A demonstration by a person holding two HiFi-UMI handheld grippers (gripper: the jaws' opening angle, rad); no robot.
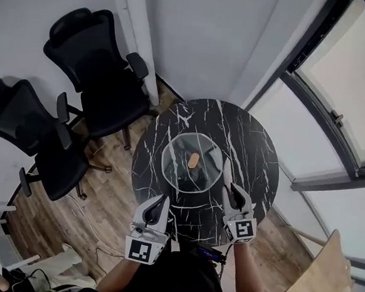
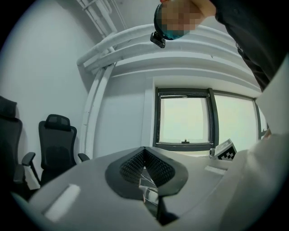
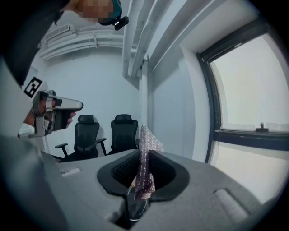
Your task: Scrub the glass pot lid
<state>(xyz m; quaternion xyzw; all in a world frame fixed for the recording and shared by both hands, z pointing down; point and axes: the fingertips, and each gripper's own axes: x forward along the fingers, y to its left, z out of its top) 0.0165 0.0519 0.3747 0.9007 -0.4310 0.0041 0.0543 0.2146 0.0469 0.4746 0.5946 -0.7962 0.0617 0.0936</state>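
Beside the clear round glass pot lid (image 1: 202, 175), your right gripper (image 1: 235, 193) pinches a silvery mesh cloth (image 3: 145, 167), your left gripper (image 1: 157, 204) sits pressed together and empty; scrubbing looks not yet begun.

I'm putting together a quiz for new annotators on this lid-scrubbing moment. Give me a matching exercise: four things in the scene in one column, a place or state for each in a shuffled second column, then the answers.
Things
1. glass pot lid
2. scrub cloth
3. left gripper
4. office chairs

Places or states
a. on the wooden floor beside the table
b. clamped in the right gripper
c. lying on the black marble table
d. jaws together, nothing between them

Pairs: 1-c, 2-b, 3-d, 4-a
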